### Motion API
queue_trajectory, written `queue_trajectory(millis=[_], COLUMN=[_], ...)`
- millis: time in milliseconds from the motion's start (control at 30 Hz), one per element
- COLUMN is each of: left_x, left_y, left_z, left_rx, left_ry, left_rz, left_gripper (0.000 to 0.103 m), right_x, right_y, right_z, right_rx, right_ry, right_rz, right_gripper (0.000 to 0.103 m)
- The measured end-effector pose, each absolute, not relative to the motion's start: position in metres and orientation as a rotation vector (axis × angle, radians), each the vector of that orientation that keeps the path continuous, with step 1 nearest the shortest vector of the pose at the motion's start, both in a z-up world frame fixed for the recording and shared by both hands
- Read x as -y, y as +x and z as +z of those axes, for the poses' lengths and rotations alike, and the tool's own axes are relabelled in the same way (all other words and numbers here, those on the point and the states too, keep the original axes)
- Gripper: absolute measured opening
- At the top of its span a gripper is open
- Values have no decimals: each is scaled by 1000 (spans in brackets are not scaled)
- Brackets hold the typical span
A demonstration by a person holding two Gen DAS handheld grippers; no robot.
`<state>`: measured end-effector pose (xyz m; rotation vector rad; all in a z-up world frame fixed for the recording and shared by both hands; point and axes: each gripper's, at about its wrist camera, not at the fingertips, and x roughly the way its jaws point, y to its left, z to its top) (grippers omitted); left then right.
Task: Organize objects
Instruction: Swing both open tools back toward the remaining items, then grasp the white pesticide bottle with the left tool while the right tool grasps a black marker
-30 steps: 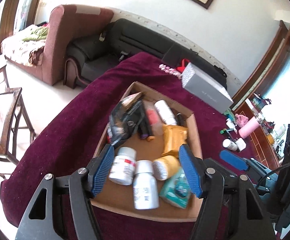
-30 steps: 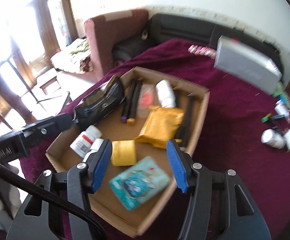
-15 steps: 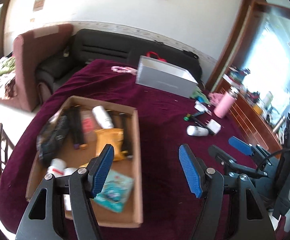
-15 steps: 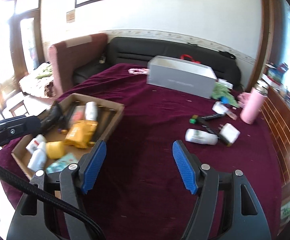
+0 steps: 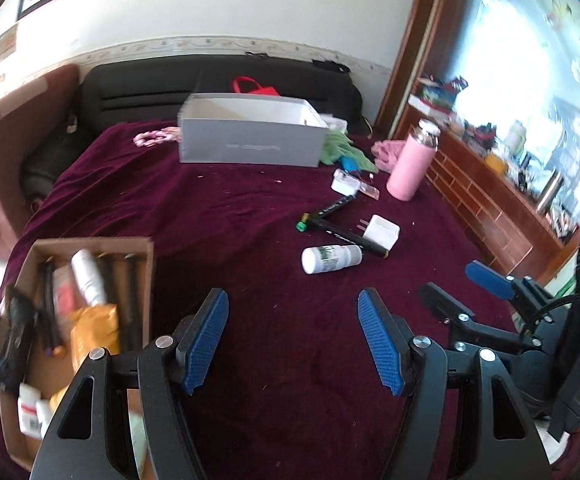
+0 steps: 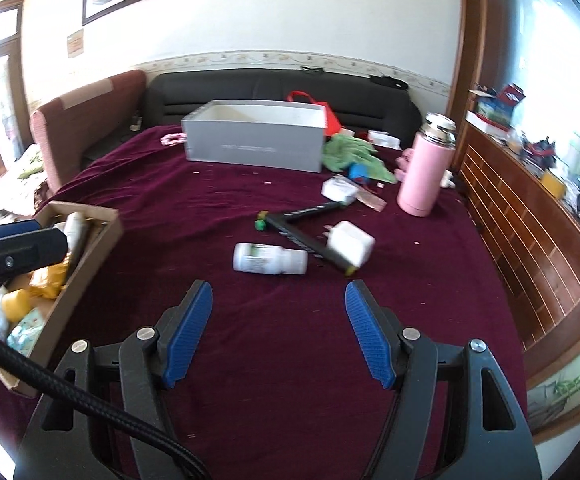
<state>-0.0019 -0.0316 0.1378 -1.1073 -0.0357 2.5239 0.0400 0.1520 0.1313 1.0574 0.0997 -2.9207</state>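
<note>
A cardboard box point(image 5: 147, 264) point(image 6: 105, 236) full of bottles, tubes and packets sits at the left on the maroon cloth. Loose items lie to the right: a white bottle point(image 5: 330, 258) point(image 6: 269, 258) on its side, a white charger plug point(image 5: 382, 230) point(image 6: 350, 242), black pens point(image 5: 330, 208) point(image 6: 294, 236). My left gripper point(image 5: 292, 306) hangs open over bare cloth between the box and the bottle, nothing between its blue pads. My right gripper point(image 6: 277, 296) is open too, just short of the white bottle, and is seen from the left wrist view as the right gripper point(image 5: 486, 276).
A grey open box point(image 5: 249, 140) point(image 6: 253, 144) stands at the back, with green cloth point(image 6: 354, 156) and a pink flask point(image 5: 412, 164) point(image 6: 426, 168) to its right. A wooden cabinet point(image 6: 530, 240) borders the right edge; a black sofa point(image 6: 273, 88) lies behind.
Both grippers swung right, away from above the cardboard box toward the loose items. The right gripper's jaws widened. Nothing was taken hold of.
</note>
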Motion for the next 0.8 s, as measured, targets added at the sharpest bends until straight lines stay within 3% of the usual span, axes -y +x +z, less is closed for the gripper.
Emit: queue_trajectory(millis=[533, 800], left_x=[-45, -70], left_y=[-93, -117], left_z=[68, 43], left_rx=[-81, -251], left_ry=[-1269, -1202], left_rz=[2399, 2339], left_gripper=[61, 61], right_x=[-219, -263], right_y=[-8, -26], right_z=[111, 93], right_rx=[21, 276], right_ry=[1162, 1166], right_rz=[-2979, -3004], right_gripper=[69, 69])
